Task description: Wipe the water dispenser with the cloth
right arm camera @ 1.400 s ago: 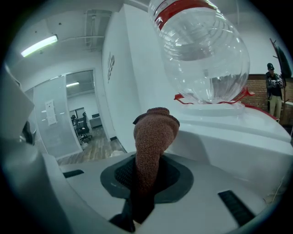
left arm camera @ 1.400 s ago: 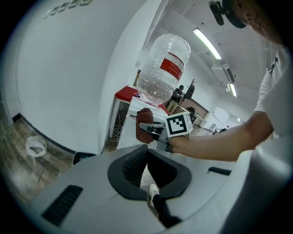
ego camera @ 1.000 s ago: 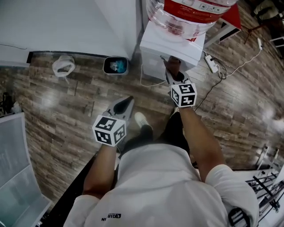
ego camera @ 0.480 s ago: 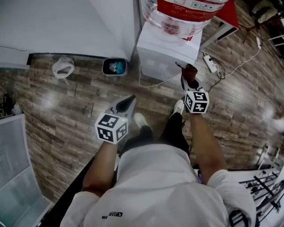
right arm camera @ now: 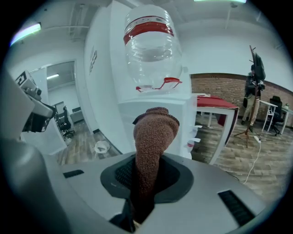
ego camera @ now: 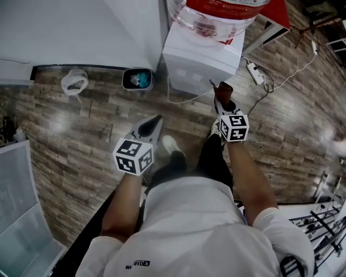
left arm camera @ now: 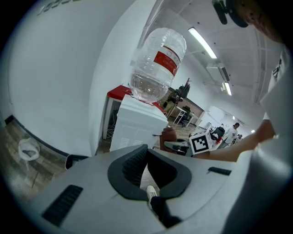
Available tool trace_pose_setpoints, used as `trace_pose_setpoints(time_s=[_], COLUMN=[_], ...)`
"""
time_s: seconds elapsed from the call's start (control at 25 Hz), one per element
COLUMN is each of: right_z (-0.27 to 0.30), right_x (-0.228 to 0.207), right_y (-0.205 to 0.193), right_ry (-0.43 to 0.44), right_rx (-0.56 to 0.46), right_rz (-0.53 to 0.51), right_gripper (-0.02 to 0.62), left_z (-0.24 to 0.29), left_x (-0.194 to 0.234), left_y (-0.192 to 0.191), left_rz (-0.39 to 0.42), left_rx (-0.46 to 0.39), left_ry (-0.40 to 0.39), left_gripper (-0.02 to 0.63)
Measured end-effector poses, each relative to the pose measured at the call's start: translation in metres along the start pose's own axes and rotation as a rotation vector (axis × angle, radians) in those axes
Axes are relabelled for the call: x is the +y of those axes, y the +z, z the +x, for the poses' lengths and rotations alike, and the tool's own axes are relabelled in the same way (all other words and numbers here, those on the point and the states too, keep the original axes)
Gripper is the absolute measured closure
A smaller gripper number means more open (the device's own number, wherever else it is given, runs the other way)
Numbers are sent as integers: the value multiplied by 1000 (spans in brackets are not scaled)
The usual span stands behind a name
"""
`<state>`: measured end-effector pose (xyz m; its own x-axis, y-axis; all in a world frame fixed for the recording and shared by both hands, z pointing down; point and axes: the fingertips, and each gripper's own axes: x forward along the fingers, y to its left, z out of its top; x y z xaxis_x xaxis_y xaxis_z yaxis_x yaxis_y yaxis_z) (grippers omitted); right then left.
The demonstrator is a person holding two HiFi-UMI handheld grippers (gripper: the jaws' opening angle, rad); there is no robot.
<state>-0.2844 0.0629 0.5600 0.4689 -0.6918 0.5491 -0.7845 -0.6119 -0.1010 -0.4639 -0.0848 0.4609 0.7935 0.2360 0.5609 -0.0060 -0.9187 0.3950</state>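
Observation:
The white water dispenser (ego camera: 200, 57) stands against the wall with a clear, red-labelled bottle (ego camera: 211, 19) upside down on top. My right gripper (ego camera: 222, 98) is shut on a brown knitted cloth (ego camera: 223, 88), held just off the dispenser's lower front right corner. In the right gripper view the cloth (right arm camera: 153, 137) sticks up from between the jaws in front of the dispenser (right arm camera: 185, 112). My left gripper (ego camera: 151, 127) hangs lower left over the floor, shut and holding nothing. The left gripper view shows the dispenser (left arm camera: 137, 123) and the cloth (left arm camera: 169, 134) beyond its jaws.
A small bin (ego camera: 138, 79) and a white bag (ego camera: 74, 81) sit on the wood floor by the wall. A power strip with cables (ego camera: 254, 74) lies right of the dispenser, beside a red table (ego camera: 278, 16). The person's shoe (ego camera: 172, 146) is below.
The right gripper with the cloth has come off the dispenser's front and moved right and slightly back. The left gripper has barely moved.

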Motion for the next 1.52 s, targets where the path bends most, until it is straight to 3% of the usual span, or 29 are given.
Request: trace_pose_setpoints(time_s=[0.32, 0.72, 1.08, 1.52], right_z=[75, 164, 189, 150], right_x=[89, 145, 132, 59], right_y=[10, 15, 11, -32], right_ry=[188, 268, 235, 134], right_rx=[19, 64, 91, 143], right_rz=[-74, -150, -179, -136], right_gripper=[525, 525, 525, 525], left_z=[-21, -53, -71, -39], left_x=[8, 30, 51, 33], left_y=[-25, -56, -69, -62], left_rz=[-52, -132, -183, -138], left_rx=[12, 4, -8, 23], left_ry=[54, 150, 207, 133], left_gripper=[617, 617, 617, 617])
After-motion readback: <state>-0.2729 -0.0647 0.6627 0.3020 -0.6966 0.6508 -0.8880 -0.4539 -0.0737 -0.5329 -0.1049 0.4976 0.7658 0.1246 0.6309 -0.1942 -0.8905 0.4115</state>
